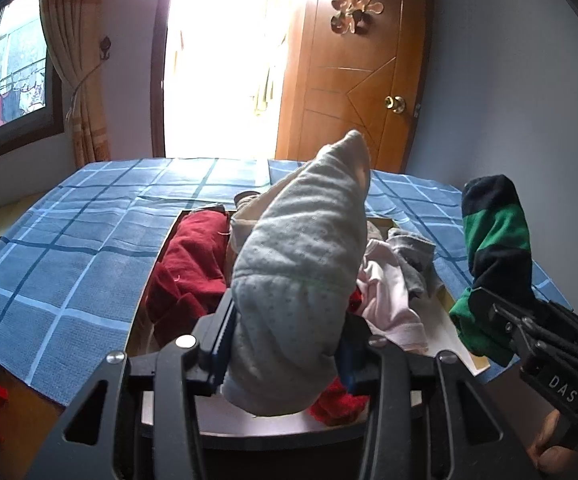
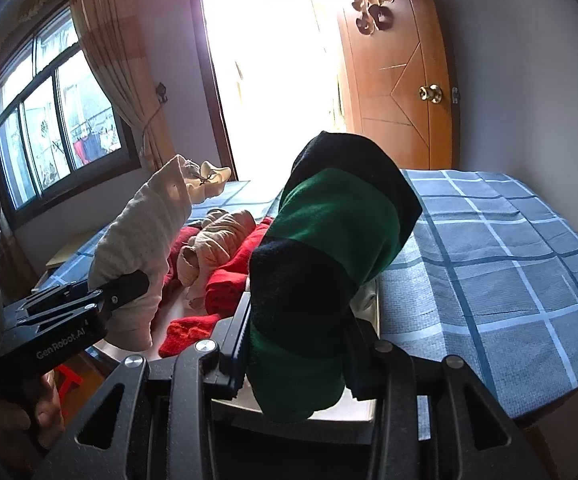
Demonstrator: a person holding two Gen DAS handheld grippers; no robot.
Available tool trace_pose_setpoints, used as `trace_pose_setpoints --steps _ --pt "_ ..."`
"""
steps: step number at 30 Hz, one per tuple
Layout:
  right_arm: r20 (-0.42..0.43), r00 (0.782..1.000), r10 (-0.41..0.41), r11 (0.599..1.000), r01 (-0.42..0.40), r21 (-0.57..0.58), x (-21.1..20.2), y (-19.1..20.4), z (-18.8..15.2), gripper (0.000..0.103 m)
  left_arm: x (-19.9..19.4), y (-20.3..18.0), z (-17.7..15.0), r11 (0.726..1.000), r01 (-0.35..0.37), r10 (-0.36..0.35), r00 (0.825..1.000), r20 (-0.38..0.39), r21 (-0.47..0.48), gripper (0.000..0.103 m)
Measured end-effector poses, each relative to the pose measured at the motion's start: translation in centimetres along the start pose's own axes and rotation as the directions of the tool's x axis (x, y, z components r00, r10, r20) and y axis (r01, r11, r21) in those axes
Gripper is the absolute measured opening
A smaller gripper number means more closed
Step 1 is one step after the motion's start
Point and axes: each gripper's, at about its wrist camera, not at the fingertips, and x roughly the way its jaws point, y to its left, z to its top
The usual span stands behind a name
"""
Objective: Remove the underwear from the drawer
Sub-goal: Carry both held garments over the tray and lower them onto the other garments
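Note:
My left gripper [image 1: 285, 344] is shut on rolled grey dotted underwear [image 1: 301, 264], held up above the open drawer [image 1: 463, 354]. In the right wrist view the same roll looks pale [image 2: 141, 236], clamped in the left gripper [image 2: 129, 292]. My right gripper [image 2: 295, 356] is shut on a rolled green-and-black striped garment [image 2: 329, 248], also lifted over the drawer. The left wrist view shows that roll [image 1: 493, 256] at the right, in the right gripper [image 1: 489, 320]. Red clothes [image 1: 189, 264], a pink piece [image 1: 389, 296] and a grey piece [image 1: 413, 260] lie in the drawer.
A bed with a blue checked cover [image 1: 69, 248] lies beyond and around the drawer. Behind it stand a bright doorway, an open wooden door [image 1: 353, 92], a curtain [image 1: 77, 40] and a window [image 2: 53, 120]. A beige garment [image 2: 217, 240] rests on the red clothes. A person's hand [image 2: 45, 408] holds the left gripper.

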Motion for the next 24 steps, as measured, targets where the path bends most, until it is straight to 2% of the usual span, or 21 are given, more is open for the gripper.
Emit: trace_pose_setpoints --steps 15,24 --pt "-0.099 0.995 0.007 1.000 -0.005 0.019 3.0 -0.7 0.7 0.041 2.3 -0.4 0.3 0.998 -0.061 0.060 0.997 -0.057 -0.014 0.042" --pt "-0.122 0.993 0.003 1.000 -0.002 0.006 3.7 -0.3 1.0 0.041 3.0 -0.7 0.5 0.997 -0.072 0.070 0.995 -0.074 -0.022 0.042"
